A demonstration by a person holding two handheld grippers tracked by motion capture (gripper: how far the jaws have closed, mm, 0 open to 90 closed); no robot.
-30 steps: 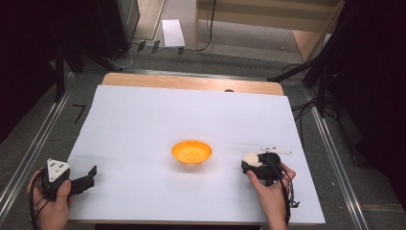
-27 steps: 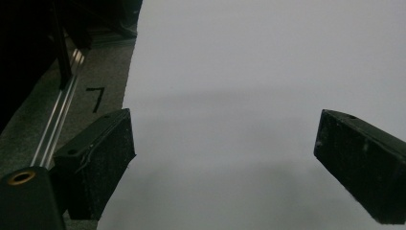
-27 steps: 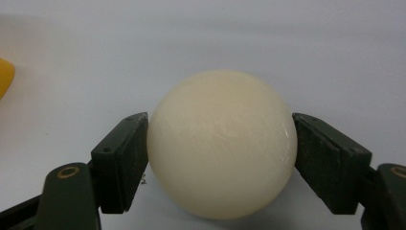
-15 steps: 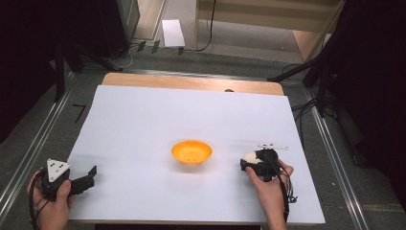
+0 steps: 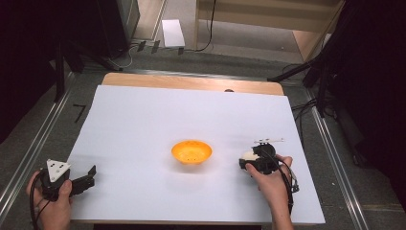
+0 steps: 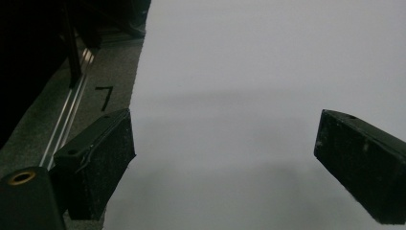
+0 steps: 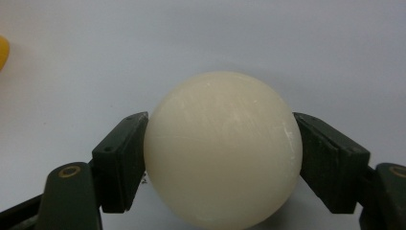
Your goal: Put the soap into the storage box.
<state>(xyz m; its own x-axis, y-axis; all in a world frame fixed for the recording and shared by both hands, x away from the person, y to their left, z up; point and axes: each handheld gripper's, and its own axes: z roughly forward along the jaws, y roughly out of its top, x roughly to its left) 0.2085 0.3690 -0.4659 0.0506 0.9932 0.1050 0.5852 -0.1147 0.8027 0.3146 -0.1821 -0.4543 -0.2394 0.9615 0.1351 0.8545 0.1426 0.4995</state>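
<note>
The right tool (image 5: 250, 160) sits at the near right of the white-covered worktop (image 5: 143, 120), held in the person's right hand (image 5: 270, 184). Between its two black jaws is a smooth, cream-white ball (image 7: 222, 148) — in the right gripper view both pads press against its sides, one on each flank, so the ball is gripped across its widest part. Those jaws have just been closing a little further, with the ball between them. In the high view the ball (image 5: 248, 156) shows as a pale spot at the front of the tool, low over the white surface and just to the right of a shallow orange plastic bowl (image 5: 191, 152). The bowl stands upright near the middle of the worktop, apart from the ball; whether the ball rests on the surface or is lifted slightly off it cannot be told. A yellow-orange edge of the bowl (image 7: 3, 50) peeks in at the left border of the right gripper view.

The left tool (image 5: 86, 178) lies at the near left corner of the worktop in the person's left hand (image 5: 52, 206), its grey three-cornered plate facing up. In the left gripper view its jaws stand wide apart with bare white surface between them — open, holding nothing. It is well apart from both bowl and ball. A small black mark (image 6: 104, 96) shows on the grey floor beside the worktop's left edge.
</note>
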